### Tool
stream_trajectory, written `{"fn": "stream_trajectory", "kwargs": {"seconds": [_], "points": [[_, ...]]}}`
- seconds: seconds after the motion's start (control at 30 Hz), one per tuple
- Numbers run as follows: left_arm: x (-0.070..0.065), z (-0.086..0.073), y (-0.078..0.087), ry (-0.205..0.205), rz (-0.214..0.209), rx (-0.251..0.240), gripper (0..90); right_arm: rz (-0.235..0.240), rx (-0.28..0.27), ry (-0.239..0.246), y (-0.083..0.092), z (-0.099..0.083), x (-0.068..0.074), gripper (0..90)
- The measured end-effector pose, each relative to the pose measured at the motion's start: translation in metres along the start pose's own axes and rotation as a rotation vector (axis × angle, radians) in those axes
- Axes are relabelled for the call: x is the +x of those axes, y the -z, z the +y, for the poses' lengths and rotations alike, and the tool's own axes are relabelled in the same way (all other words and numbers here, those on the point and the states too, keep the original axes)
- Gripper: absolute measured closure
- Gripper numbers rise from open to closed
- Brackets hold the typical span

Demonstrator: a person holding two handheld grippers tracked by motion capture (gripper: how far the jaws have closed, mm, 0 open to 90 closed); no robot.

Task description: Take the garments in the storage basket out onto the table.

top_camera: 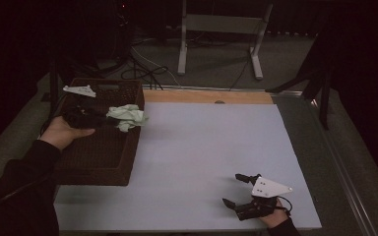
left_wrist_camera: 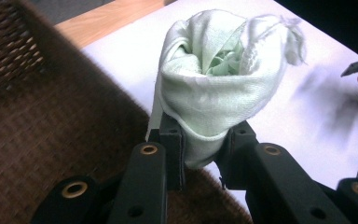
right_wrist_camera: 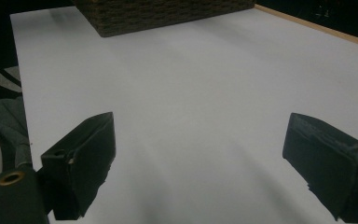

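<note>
A crumpled pale green cloth [top_camera: 127,117] hangs over the right rim of a dark brown wicker basket [top_camera: 101,152] at the table's left. My left gripper [top_camera: 107,119] is shut on the cloth; in the left gripper view its jaws pinch the lower part of the bundled cloth [left_wrist_camera: 214,88] above the basket's edge [left_wrist_camera: 51,135]. My right gripper [top_camera: 235,191] rests near the table's front right, open, with nothing between its fingers [right_wrist_camera: 81,163]. The basket's near wall [right_wrist_camera: 168,14] shows far off in the right gripper view.
The table top is a white sheet [top_camera: 211,152] with a wooden strip [top_camera: 206,96] along the far edge. A white table frame [top_camera: 221,29] and cables stand on the floor beyond. A grey plate [top_camera: 80,90] sits over the basket's far left.
</note>
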State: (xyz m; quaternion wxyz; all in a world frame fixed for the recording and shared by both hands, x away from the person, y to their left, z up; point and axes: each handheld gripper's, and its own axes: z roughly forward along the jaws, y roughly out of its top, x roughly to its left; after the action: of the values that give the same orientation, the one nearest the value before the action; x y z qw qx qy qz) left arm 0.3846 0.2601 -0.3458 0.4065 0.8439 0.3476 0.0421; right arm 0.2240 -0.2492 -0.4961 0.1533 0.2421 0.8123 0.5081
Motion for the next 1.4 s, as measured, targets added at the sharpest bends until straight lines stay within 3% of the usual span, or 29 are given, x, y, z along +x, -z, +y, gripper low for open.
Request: {"fn": "stream_trajectory", "kwargs": {"seconds": [0.33,0.73,1.4], "points": [[-0.025,0.021,-0.024,-0.076,-0.093,-0.007,75.2,0.003,0.001,-0.004,0.000,0.000,0.000,9.7],[-0.050,0.044,-0.048,-0.145,-0.169,0.007,75.2,0.002,0.002,-0.003,0.000,0.000,0.000,9.7],[-0.078,0.070,-0.090,-0.220,-0.230,0.000,75.1,0.003,-0.001,0.006,0.000,0.000,0.000,9.7]]}}
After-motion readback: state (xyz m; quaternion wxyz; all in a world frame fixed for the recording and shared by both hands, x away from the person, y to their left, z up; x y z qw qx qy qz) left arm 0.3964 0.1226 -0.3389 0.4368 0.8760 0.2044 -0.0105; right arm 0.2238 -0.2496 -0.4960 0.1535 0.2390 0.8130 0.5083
